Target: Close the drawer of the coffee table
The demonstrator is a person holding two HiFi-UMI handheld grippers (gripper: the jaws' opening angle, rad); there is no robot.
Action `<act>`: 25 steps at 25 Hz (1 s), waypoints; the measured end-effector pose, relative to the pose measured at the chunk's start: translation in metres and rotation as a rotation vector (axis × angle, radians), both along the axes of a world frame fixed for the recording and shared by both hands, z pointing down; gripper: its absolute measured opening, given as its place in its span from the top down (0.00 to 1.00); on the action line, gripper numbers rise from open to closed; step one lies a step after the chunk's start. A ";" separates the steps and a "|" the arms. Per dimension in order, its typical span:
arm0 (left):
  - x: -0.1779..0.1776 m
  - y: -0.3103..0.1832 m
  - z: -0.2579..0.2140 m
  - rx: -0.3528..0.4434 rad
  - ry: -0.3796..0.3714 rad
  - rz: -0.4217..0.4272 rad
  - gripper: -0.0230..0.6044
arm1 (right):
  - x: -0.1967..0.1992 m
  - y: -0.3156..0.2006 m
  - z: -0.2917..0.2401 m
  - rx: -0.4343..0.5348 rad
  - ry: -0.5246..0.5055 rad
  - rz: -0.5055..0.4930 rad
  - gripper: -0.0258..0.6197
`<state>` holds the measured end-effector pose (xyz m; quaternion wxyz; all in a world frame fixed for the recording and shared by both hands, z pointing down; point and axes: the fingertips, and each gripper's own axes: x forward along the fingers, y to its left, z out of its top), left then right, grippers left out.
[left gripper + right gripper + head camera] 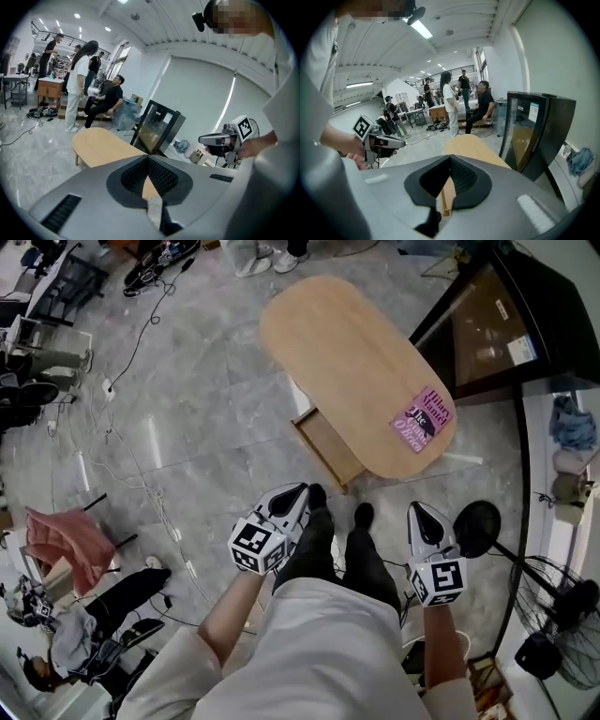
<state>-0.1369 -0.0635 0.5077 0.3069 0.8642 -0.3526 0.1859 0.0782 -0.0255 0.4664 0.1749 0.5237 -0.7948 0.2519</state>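
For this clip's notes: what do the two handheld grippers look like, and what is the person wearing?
Both the left gripper and right gripper have pale grey, tapered shells with black ribbed pads. Each carries a white cube printed with black square markers. No cables show. The person wears a white top and dark trousers.

One oval desk point(347, 362), one drawer point(328, 448) at its 7 o'clock, one pink book point(422, 420) at 4 o'clock, one glass-fronted cabinet point(487, 320), and two tools: left tool point(301, 490), right tool point(418, 509).
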 end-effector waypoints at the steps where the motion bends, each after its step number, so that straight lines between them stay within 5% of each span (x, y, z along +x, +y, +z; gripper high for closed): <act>1: 0.000 -0.002 0.009 -0.012 0.000 0.008 0.95 | -0.002 0.000 0.007 -0.011 0.000 0.009 0.94; 13: 0.005 -0.012 0.132 -0.173 -0.011 0.052 0.95 | -0.015 -0.005 0.102 -0.128 -0.037 0.120 0.94; 25: 0.010 -0.006 0.259 -0.276 -0.063 0.058 0.95 | -0.035 0.015 0.241 -0.261 -0.105 0.129 0.94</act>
